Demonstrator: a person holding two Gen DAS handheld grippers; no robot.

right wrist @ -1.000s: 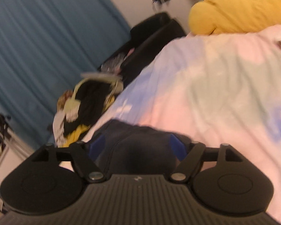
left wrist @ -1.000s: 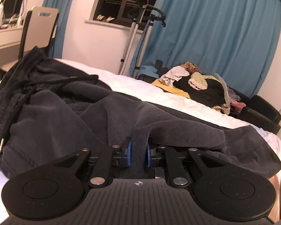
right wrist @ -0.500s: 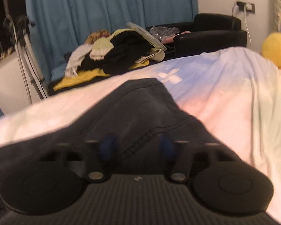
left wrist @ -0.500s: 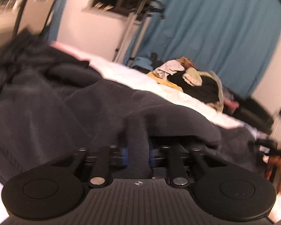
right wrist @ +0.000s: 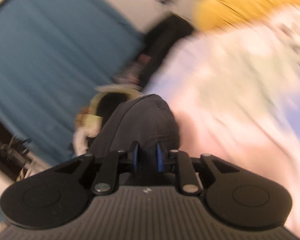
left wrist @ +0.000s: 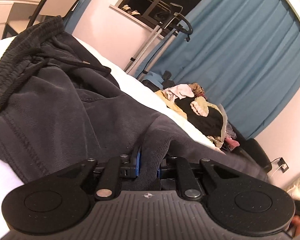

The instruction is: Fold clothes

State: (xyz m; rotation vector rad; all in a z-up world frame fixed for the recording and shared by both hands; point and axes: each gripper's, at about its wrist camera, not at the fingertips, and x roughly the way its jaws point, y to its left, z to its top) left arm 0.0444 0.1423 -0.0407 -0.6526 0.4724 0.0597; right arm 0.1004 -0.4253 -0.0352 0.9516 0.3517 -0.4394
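Both grippers are clamping the dark grey sweatpants (left wrist: 66,110) lying across the white bed (left wrist: 134,80) — the left gripper (left wrist: 148,166) is pinching a ribbed fold nearly shut, the right gripper (right wrist: 146,158), jaws just closing then easing, is gripping a cloth ridge.

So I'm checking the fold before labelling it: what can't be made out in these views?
- Left wrist view: the trousers' hem end, hidden behind the left gripper.
- Right wrist view: the pile and bed are motion-blurred.
- Right wrist view: most of the trousers, cut off below the right gripper.
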